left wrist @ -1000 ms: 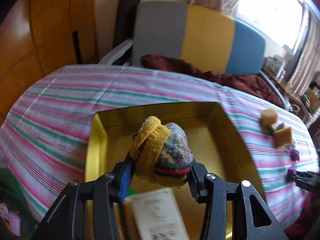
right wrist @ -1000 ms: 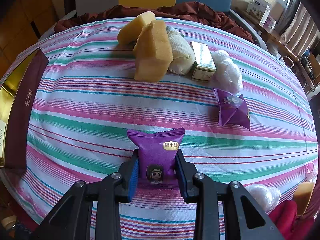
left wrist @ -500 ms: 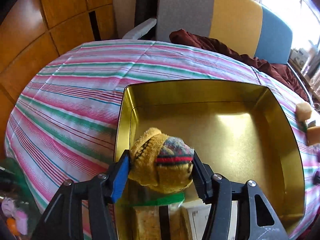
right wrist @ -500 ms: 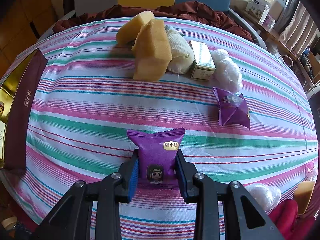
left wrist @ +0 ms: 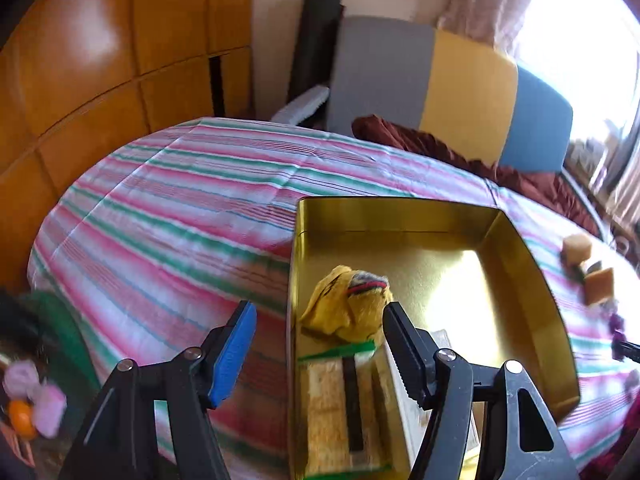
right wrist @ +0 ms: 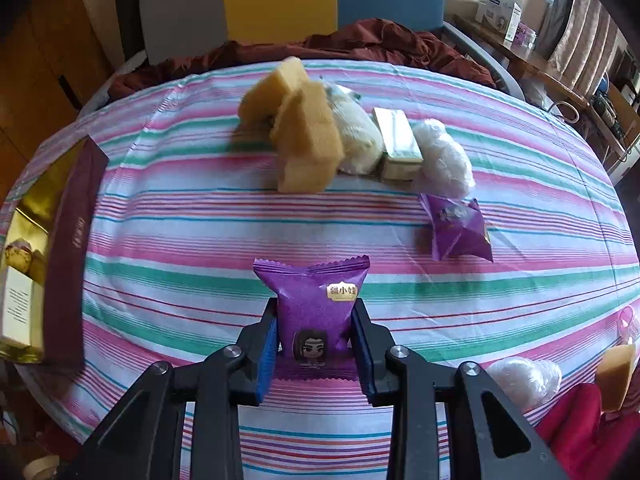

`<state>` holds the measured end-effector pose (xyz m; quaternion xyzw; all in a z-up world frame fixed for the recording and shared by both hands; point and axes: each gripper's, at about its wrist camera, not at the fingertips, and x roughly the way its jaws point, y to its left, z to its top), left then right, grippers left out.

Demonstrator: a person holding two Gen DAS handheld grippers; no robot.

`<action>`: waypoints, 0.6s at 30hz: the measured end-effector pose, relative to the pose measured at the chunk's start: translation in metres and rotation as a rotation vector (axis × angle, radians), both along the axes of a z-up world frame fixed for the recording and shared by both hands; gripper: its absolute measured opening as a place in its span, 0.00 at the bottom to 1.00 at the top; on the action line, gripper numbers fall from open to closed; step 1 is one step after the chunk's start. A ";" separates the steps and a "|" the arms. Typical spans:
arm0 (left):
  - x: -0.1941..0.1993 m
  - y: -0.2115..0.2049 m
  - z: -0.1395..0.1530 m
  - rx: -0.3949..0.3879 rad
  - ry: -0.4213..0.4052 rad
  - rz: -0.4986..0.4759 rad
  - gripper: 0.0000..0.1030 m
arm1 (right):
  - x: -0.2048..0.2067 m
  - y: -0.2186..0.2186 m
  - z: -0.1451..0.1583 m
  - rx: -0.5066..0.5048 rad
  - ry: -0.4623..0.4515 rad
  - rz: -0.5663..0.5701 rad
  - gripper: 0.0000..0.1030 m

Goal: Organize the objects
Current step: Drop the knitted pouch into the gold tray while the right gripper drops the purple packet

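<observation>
In the left wrist view my left gripper (left wrist: 318, 334) is open and empty, its jaws straddling the left wall of the gold tin box (left wrist: 516, 248). The yellow rolled sock (left wrist: 346, 300) lies inside the box near that wall, beside a sponge pack (left wrist: 332, 408) and a white carton (left wrist: 400, 384). In the right wrist view my right gripper (right wrist: 314, 340) is shut on a purple snack packet (right wrist: 316, 304) just above the striped tablecloth (right wrist: 200, 240). The box (right wrist: 64, 240) sits at the far left.
On the cloth in the right wrist view lie yellow sponges (right wrist: 304, 136), a cream sock ball (right wrist: 358, 140), a small gold carton (right wrist: 398, 144), a white plastic ball (right wrist: 440, 156) and a second purple packet (right wrist: 458, 228). A chair with dark red cloth (right wrist: 360, 44) stands behind.
My left gripper has opened and let go of the yellow sock, which now lies in the box; the gripper pulled back and to the left. The right gripper keeps its hold on the packet.
</observation>
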<state>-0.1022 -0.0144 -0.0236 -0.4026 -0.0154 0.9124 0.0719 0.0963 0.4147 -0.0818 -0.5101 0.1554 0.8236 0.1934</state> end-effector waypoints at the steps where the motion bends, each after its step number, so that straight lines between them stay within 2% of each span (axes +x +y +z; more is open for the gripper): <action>1: 0.006 -0.006 0.000 0.015 -0.001 0.014 0.65 | -0.006 -0.009 0.009 -0.012 0.027 0.023 0.32; 4: 0.020 -0.019 0.000 0.040 0.004 0.045 0.65 | -0.037 -0.051 0.042 -0.009 0.094 0.136 0.32; 8: 0.035 -0.037 0.002 0.074 0.021 0.092 0.66 | -0.094 -0.129 0.061 -0.062 0.144 0.325 0.32; 11: 0.042 -0.048 0.001 0.112 0.017 0.125 0.67 | -0.140 -0.177 0.054 -0.144 0.133 0.433 0.32; 13: 0.043 -0.053 -0.002 0.122 0.014 0.136 0.67 | -0.165 -0.209 0.045 -0.162 0.104 0.474 0.32; 18: 0.043 -0.059 -0.006 0.130 0.014 0.154 0.67 | -0.224 -0.258 0.002 -0.236 -0.013 0.446 0.32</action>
